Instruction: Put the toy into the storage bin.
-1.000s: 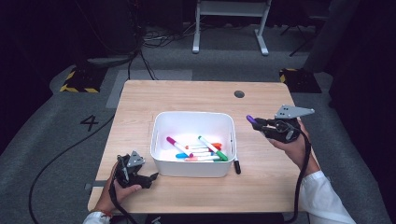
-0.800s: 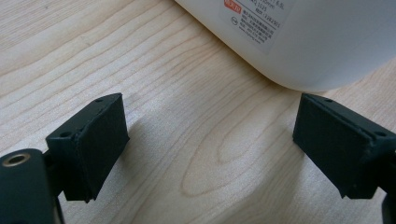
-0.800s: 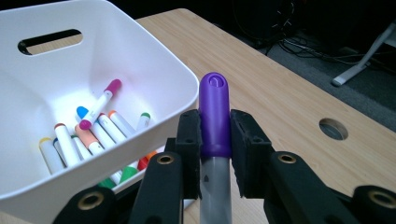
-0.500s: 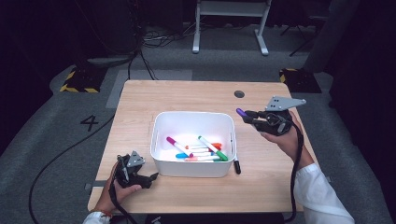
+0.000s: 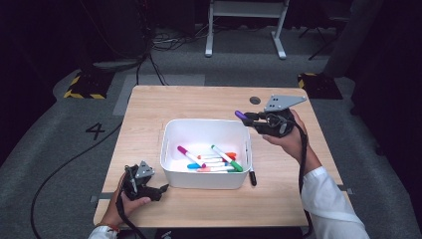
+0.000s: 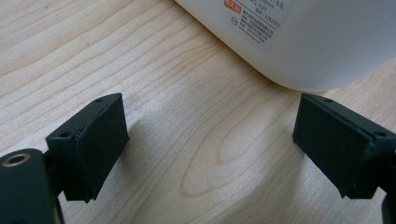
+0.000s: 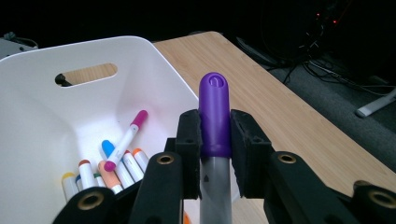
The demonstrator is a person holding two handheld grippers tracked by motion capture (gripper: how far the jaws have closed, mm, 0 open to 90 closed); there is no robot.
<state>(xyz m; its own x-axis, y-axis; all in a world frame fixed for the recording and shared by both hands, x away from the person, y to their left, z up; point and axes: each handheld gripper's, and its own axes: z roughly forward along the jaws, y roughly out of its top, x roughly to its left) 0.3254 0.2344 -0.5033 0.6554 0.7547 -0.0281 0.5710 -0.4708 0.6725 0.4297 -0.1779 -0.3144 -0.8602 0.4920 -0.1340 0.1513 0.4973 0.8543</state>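
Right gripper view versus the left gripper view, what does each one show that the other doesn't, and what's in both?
Right gripper view: the right hand-held gripper shut on a purple-capped marker, with loose markers lying inside the white bin.

Left gripper view: the left hand-held gripper with jaws wide apart and nothing between them, low over the table beside the bin's outer wall, which bears a printed label.

Both: the white bin and the light wooden table.

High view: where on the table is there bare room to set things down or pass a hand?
Bare wood lies left of the white bin and between its far wall and the table edge. It is tighter on the right, where a black marker lies against the bin.
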